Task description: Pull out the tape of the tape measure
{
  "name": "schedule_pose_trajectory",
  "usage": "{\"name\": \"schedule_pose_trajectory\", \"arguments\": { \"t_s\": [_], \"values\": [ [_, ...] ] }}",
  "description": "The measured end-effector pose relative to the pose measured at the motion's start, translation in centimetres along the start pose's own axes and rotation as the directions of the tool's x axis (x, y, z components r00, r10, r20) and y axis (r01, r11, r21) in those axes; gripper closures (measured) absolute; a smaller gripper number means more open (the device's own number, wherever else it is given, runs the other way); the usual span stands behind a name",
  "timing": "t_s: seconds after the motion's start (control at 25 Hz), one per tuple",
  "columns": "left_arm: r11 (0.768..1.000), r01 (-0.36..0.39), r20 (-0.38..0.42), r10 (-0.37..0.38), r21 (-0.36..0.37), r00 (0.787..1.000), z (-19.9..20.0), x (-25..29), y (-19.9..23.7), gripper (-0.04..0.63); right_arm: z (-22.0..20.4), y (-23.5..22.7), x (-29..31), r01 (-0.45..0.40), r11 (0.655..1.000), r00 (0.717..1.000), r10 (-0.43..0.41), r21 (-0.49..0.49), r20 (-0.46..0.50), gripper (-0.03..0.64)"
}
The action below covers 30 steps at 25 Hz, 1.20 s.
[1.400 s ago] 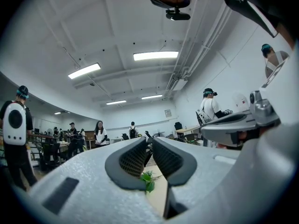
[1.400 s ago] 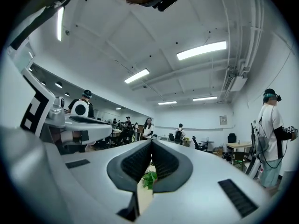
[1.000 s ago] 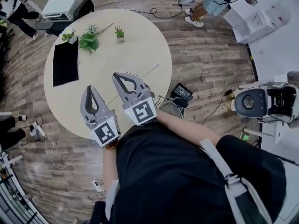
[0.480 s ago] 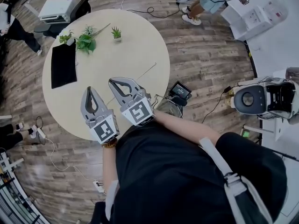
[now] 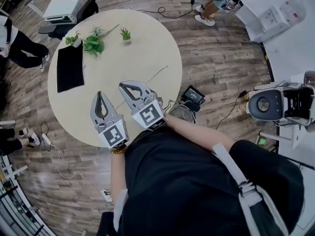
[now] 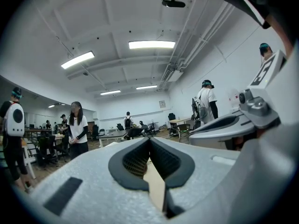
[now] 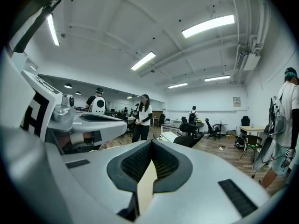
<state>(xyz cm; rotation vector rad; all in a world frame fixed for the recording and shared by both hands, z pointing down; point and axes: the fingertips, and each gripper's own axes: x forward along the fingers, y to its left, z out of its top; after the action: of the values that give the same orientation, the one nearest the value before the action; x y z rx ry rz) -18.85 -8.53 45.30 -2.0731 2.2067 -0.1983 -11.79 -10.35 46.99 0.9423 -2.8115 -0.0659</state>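
Note:
No tape measure shows in any view. A thin pale line (image 5: 147, 80) lies across the round beige table (image 5: 147, 43); what it is I cannot tell. My left gripper (image 5: 100, 93) hangs over the table's near edge, its jaws shut with nothing between them. My right gripper (image 5: 123, 85) is just to its right, also shut and empty. In the left gripper view the jaws of the left gripper (image 6: 149, 139) meet and point level across an office room. In the right gripper view the closed tips of the right gripper (image 7: 151, 143) point the same way, with the left gripper beside them.
A black mat (image 5: 70, 67) and small potted plants (image 5: 93, 41) sit at the table's far left. A dark device (image 5: 192, 96) with cables lies on the wood floor right of the table. A white machine (image 5: 280, 104) stands at the right. People stand around the room.
Both grippers have sunk a little toward the table, still side by side and shut. A person at the left edge of the head view has stepped further into view.

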Motion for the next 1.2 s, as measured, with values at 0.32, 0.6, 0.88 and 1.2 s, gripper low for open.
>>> {"name": "schedule_pose_trajectory", "arguments": {
  "t_s": [0.32, 0.6, 0.88, 1.2],
  "values": [
    [1.000, 0.004, -0.031, -0.004, 0.007, 1.000, -1.0, 0.0, -0.1, 0.594, -1.1, -0.2, 0.2, -0.002, 1.000, 1.000, 0.002, 0.007, -0.018, 0.626],
    [1.000, 0.005, -0.049, -0.004, 0.026, 0.999, -2.0, -0.1, -0.3, 0.594, -2.4, -0.2, 0.1, -0.004, 1.000, 0.999, 0.004, 0.003, -0.048, 0.627],
    [0.999, 0.013, -0.057, -0.010, 0.051, 0.998, -2.4, 0.0, -0.3, 0.594, -2.2, -0.3, 0.3, 0.010, 1.000, 0.999, -0.009, 0.010, -0.053, 0.627],
    [0.998, 0.017, -0.069, -0.013, 0.059, 0.998, -2.8, -0.4, -0.3, 0.594, -1.8, -0.1, 0.2, 0.008, 1.000, 0.999, -0.007, 0.015, -0.040, 0.627]
  ]
}}
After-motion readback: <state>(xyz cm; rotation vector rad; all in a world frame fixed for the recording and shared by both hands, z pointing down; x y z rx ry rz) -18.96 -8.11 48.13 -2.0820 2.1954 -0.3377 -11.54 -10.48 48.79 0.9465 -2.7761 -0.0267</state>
